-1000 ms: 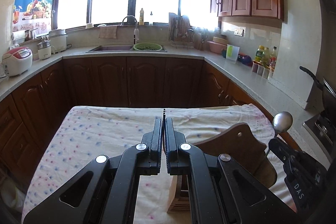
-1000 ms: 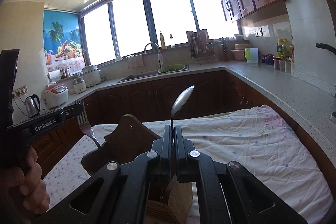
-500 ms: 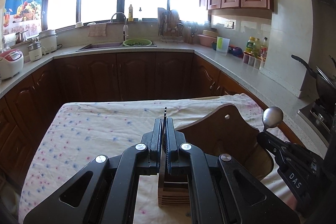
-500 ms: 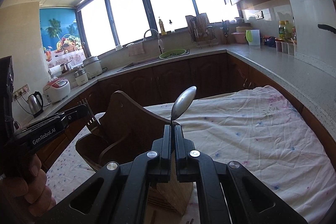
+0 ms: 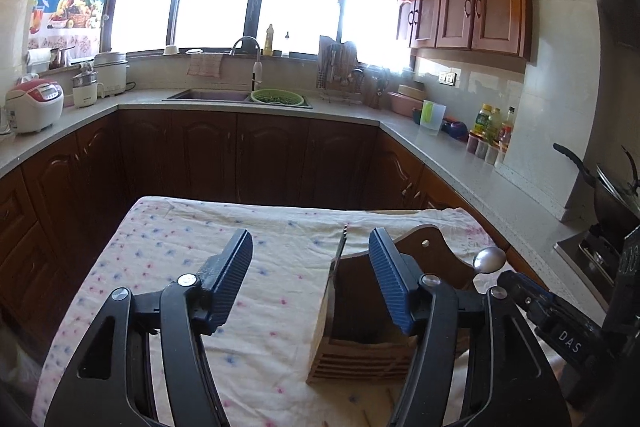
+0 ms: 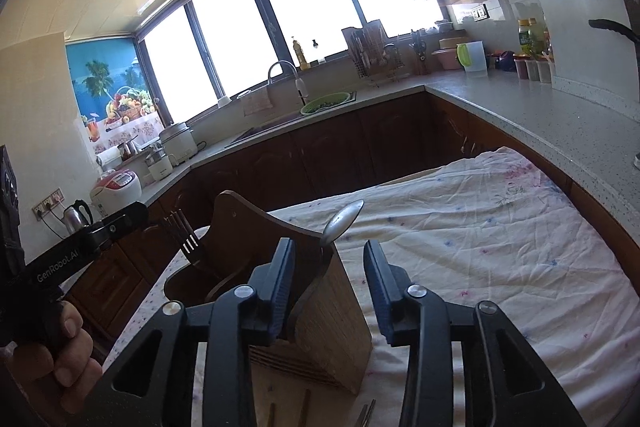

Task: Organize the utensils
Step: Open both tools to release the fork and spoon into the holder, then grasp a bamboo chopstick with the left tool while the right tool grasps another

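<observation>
A wooden utensil holder (image 5: 360,331) with a tall rounded back stands on the flowered cloth (image 5: 200,267). In the left wrist view my left gripper (image 5: 310,255) has its jaws opening. A fork (image 5: 342,251) stands edge-on in the holder between them, close to the right finger, with no pad on it. In the right wrist view my right gripper (image 6: 330,263) is opening too. A spoon (image 6: 344,223) leans free in the holder (image 6: 332,307) between its fingers. The fork (image 6: 186,239) shows at the holder's left, by the left gripper (image 6: 100,239).
A hand (image 6: 48,355) holds the left gripper at lower left. Thin sticks (image 6: 304,407) lie on the cloth in front of the holder. The countertop (image 6: 540,115) runs along the right, with a pan (image 5: 616,195) on the stove. Dark cabinets (image 5: 240,155) stand beyond the table.
Both grippers were shut, the left on the fork and the right on the spoon. Both have opened and let go. The fork and spoon now stand in the holder.
</observation>
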`<action>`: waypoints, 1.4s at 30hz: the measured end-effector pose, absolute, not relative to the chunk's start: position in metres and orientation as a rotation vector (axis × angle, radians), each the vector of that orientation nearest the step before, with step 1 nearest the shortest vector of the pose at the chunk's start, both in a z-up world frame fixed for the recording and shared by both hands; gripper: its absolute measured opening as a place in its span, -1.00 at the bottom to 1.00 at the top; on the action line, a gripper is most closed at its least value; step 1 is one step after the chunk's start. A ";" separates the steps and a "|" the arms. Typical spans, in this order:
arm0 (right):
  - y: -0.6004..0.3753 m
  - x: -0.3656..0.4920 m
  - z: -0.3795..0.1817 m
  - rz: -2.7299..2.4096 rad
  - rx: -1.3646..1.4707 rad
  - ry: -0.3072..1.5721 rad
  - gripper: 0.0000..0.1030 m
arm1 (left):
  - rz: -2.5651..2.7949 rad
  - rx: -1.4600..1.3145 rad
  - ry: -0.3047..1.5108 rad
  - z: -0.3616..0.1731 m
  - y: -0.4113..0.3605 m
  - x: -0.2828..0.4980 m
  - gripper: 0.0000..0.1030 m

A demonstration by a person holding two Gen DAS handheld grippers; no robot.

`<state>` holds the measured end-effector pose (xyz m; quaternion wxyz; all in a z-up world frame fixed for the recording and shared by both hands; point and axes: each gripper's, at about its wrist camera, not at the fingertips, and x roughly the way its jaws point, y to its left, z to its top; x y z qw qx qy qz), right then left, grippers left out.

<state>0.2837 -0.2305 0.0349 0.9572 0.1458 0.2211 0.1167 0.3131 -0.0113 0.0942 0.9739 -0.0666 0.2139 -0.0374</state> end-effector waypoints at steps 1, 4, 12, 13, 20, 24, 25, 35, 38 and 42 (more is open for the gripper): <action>-0.234 0.280 0.037 0.235 0.308 0.444 -0.13 | -0.066 -0.152 0.435 0.094 -0.006 0.307 0.57; -0.242 0.264 0.040 0.229 0.339 0.438 0.10 | -0.065 -0.179 0.443 0.091 0.007 0.287 0.69; -0.259 0.208 0.040 0.214 0.386 0.427 0.45 | -0.078 -0.283 0.490 0.065 0.032 0.230 1.00; -0.261 0.200 0.039 0.211 0.391 0.427 0.47 | -0.086 -0.305 0.490 0.062 0.034 0.223 1.00; -0.273 0.154 0.031 0.182 0.422 0.448 0.54 | -0.124 -0.404 0.557 0.030 0.037 0.184 1.00; -0.274 0.135 0.023 0.164 0.405 0.477 0.55 | -0.096 -0.359 0.613 0.016 0.034 0.169 1.00; -0.274 0.132 0.020 0.159 0.402 0.487 0.55 | -0.069 -0.322 0.626 0.012 0.032 0.166 1.00; -0.268 0.110 -0.011 0.135 0.349 0.587 0.55 | 0.007 -0.206 0.729 -0.013 0.024 0.154 1.00; -0.268 0.109 -0.017 0.133 0.341 0.607 0.55 | 0.004 -0.174 0.749 -0.017 0.017 0.157 1.00; -0.266 0.113 -0.021 0.131 0.334 0.630 0.55 | -0.011 -0.148 0.775 -0.021 0.009 0.165 1.00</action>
